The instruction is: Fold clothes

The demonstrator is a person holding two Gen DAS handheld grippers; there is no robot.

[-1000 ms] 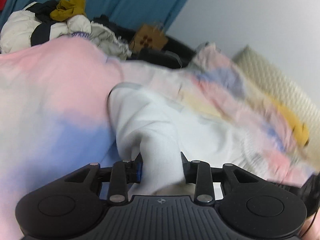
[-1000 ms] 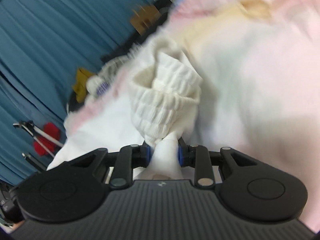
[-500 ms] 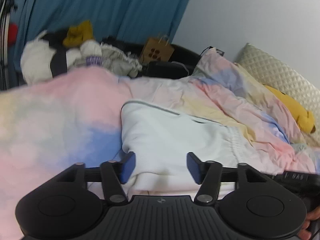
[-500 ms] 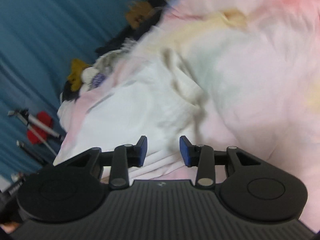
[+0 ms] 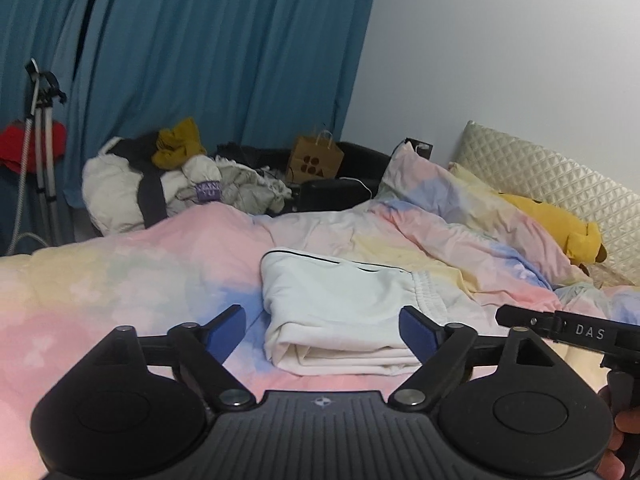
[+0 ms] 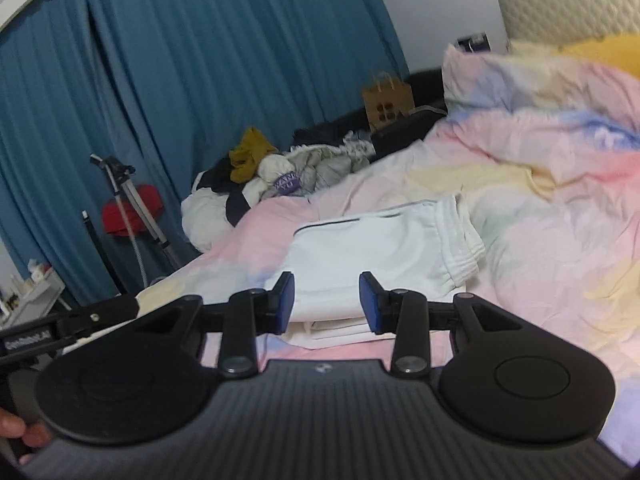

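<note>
A white garment (image 5: 340,300) with a thin dark trim line and a ribbed elastic band lies folded in a flat stack on the pastel duvet (image 5: 120,280). It also shows in the right wrist view (image 6: 380,248). My left gripper (image 5: 322,334) is open and empty, held back from the stack's near edge. My right gripper (image 6: 326,302) is open and empty, just in front of the stack's near edge.
A pile of loose clothes (image 5: 160,180) lies beyond the bed's far side, by blue curtains. A brown paper bag (image 5: 318,160) stands near it. A yellow plush toy (image 5: 560,224) lies by the quilted headboard (image 5: 560,184). A tripod (image 5: 40,140) stands at far left.
Both grippers held the white garment a second ago. They have opened, let it go and drawn back. The garment now lies folded on the duvet.
</note>
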